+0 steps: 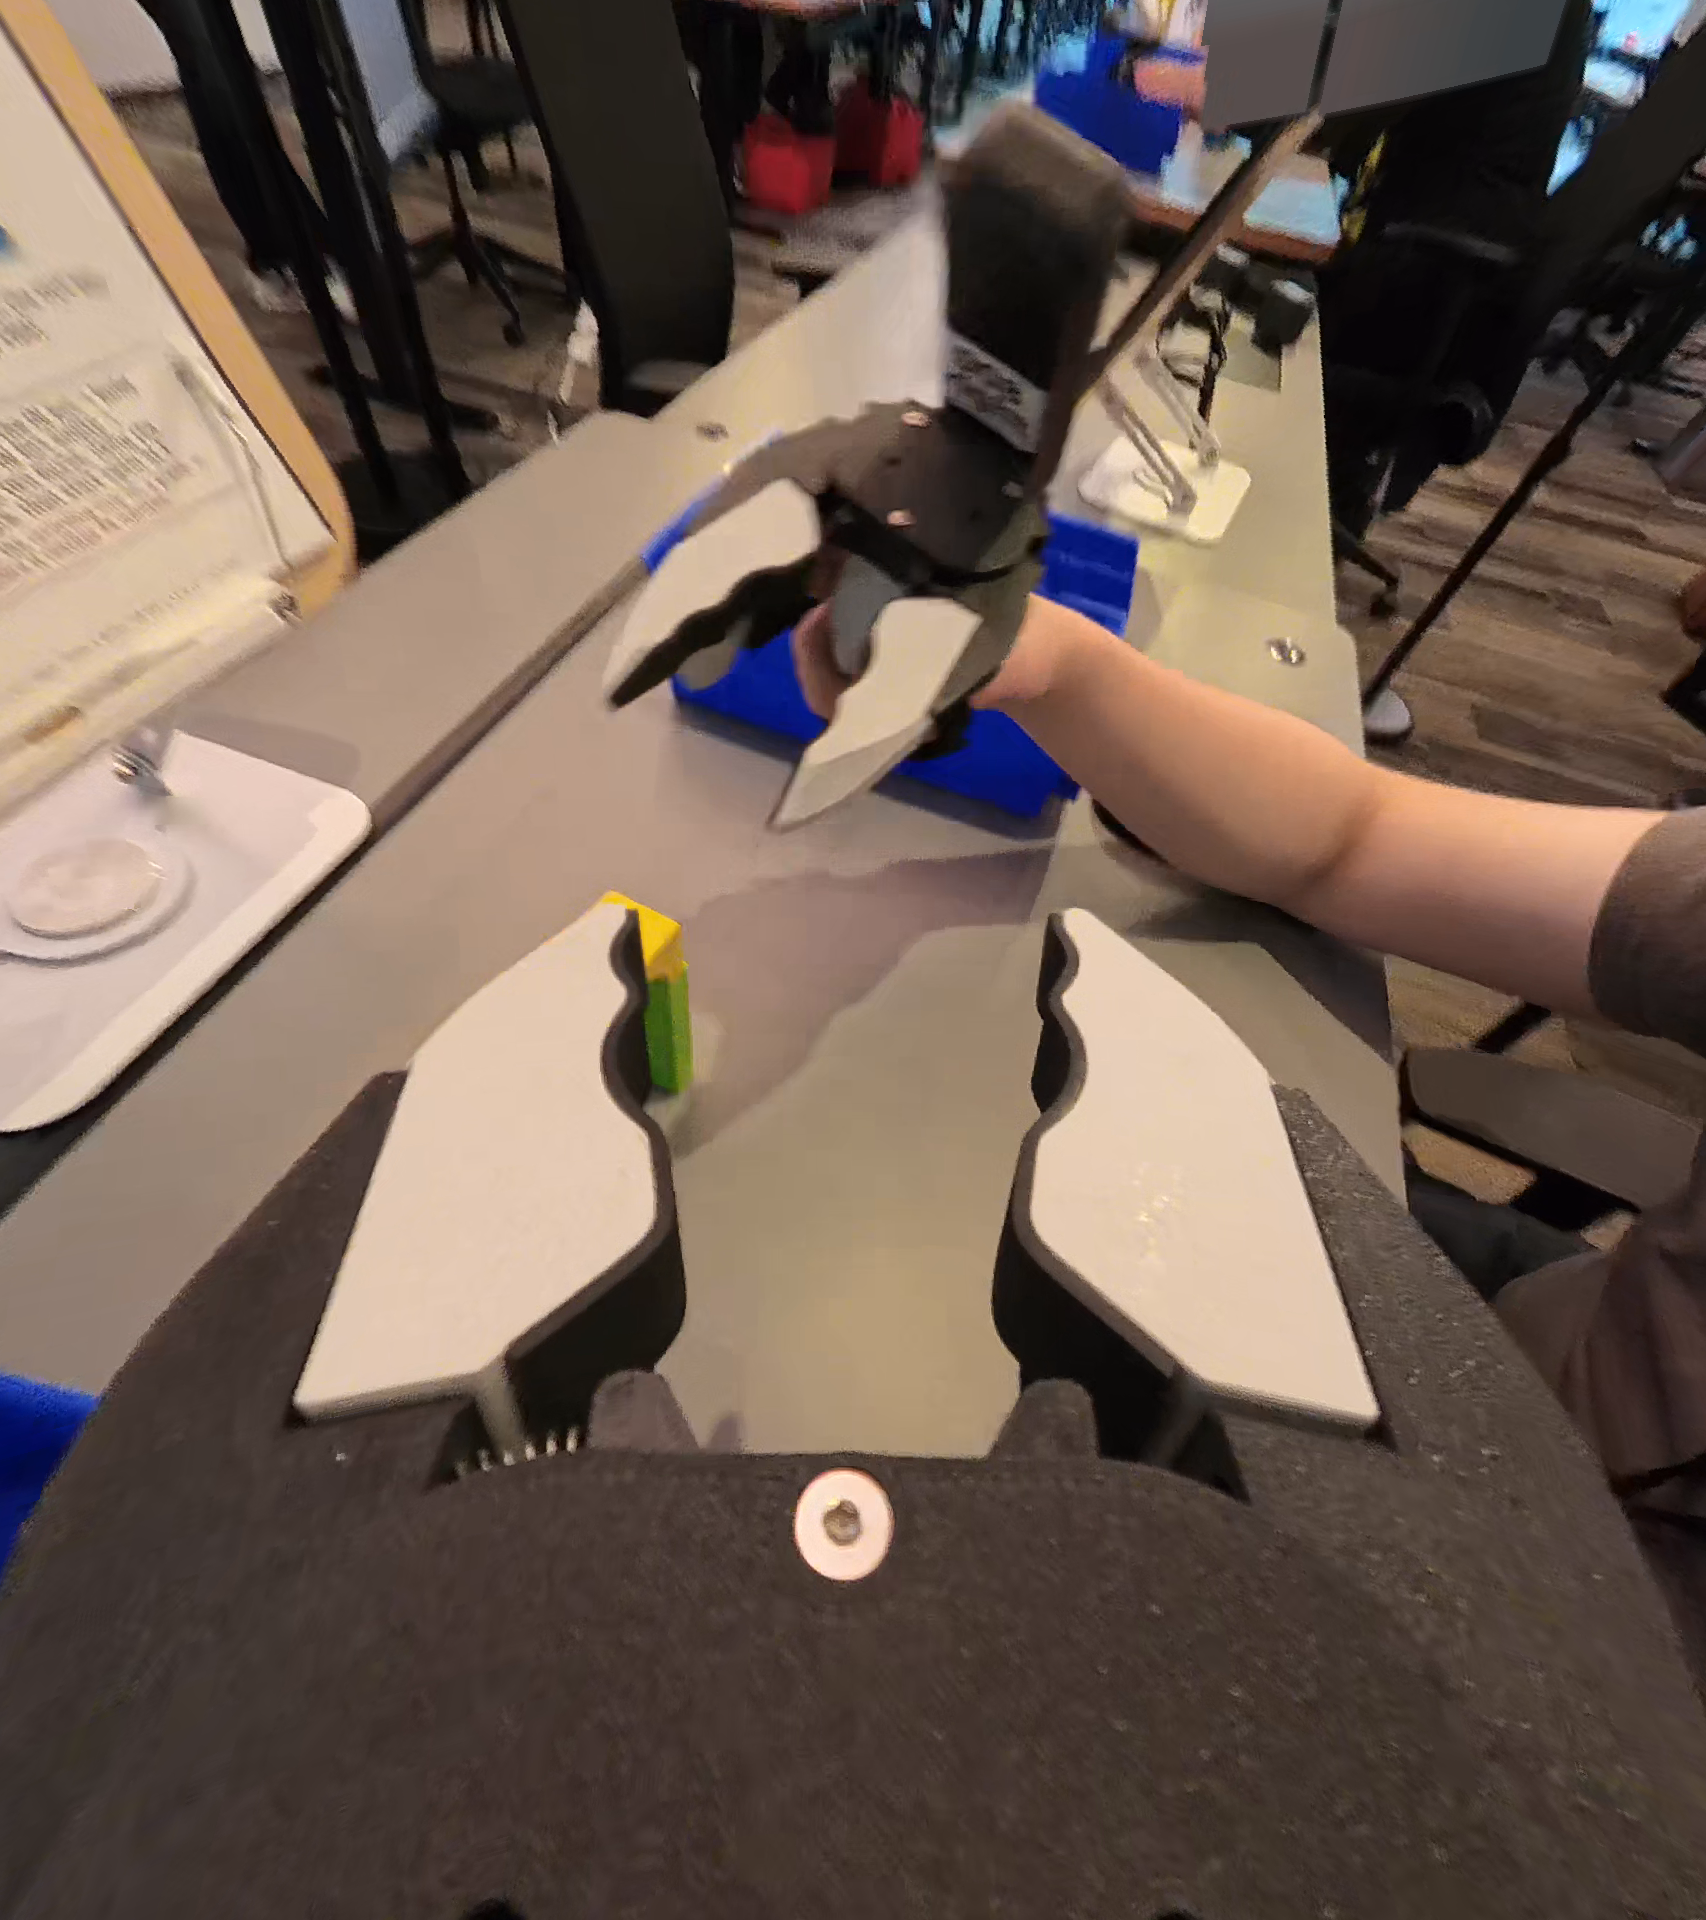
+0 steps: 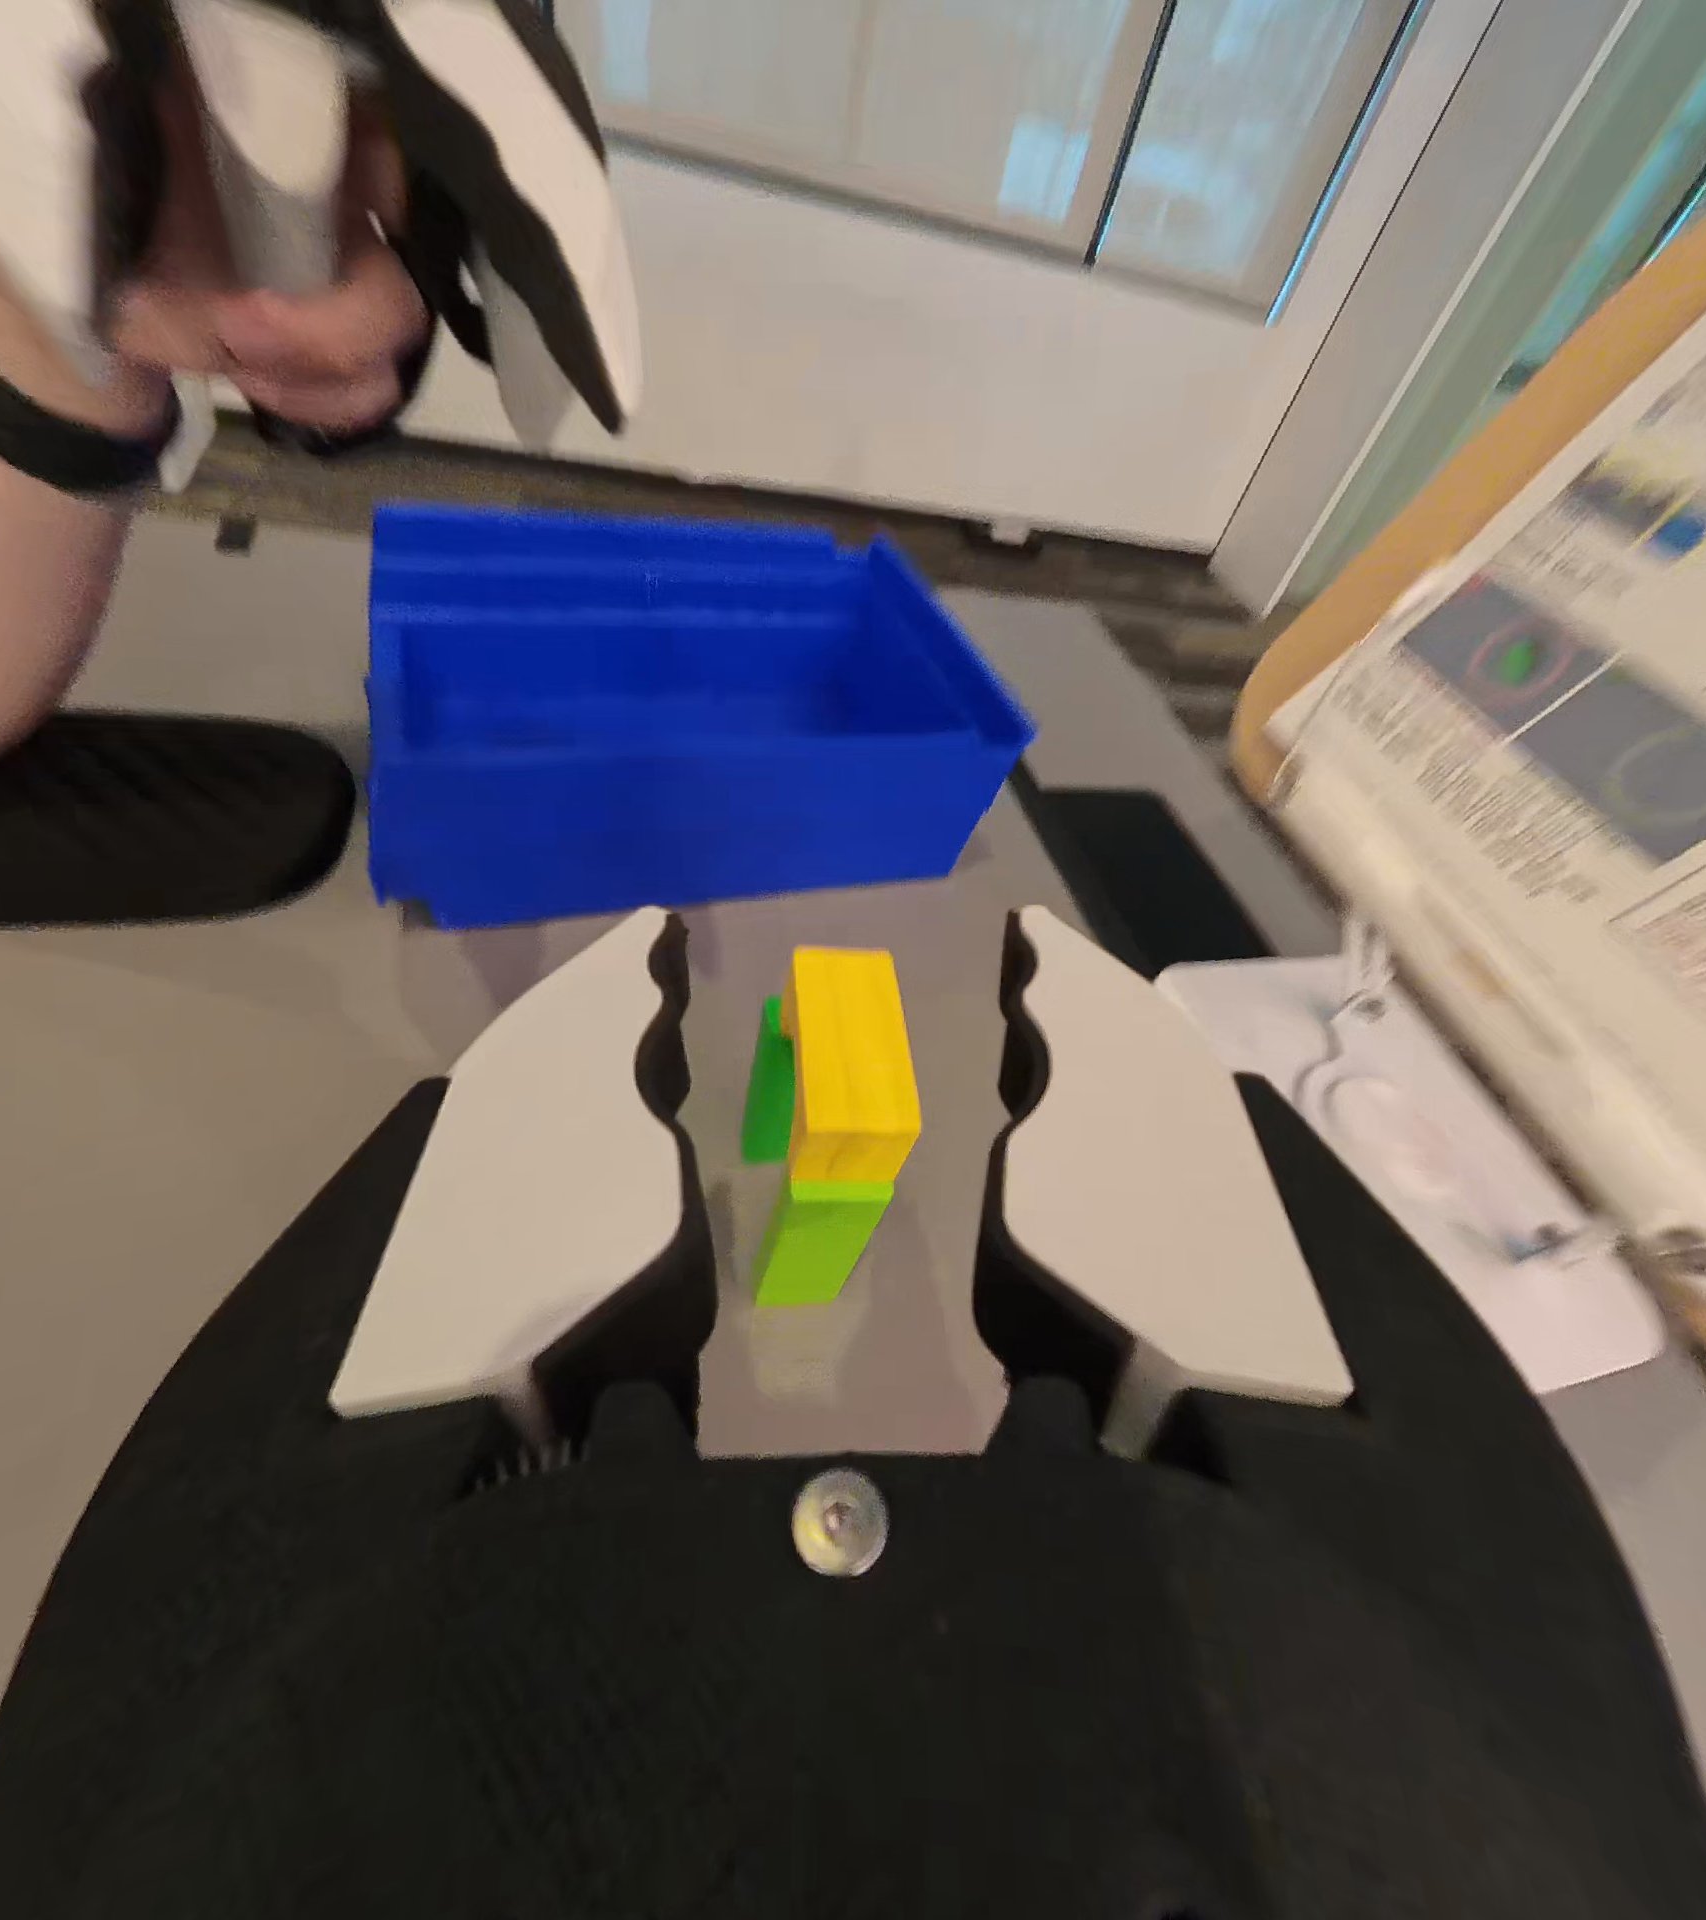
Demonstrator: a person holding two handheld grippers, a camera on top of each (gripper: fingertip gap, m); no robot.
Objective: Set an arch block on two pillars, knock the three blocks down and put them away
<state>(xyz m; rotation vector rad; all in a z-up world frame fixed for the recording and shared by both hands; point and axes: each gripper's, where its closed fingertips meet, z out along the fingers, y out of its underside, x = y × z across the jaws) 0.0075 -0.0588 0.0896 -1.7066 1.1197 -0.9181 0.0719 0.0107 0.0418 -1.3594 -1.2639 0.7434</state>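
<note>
The grey table (image 2: pixel 153 1091) carries everything here, and on it sits the blue bin (image 2: pixel 662 717), mouth up and nothing visible inside, just behind the build, handy, I'd say, for putting the blocks away. The right gripper (image 2: pixel 844 935) hangs over the stack, jaws apart and holding nothing, framing it as if lining up the knock-down. The left gripper (image 1: pixel 849 930) hovers, jaws spread wide and empty too (its near finger hides most of the stack). Now the blocks: the yellow arch block (image 2: pixel 854 1049) lies across two upright green pillars (image 2: pixel 818 1242), smooth painted wood, the trio standing between bin and right gripper.
</note>
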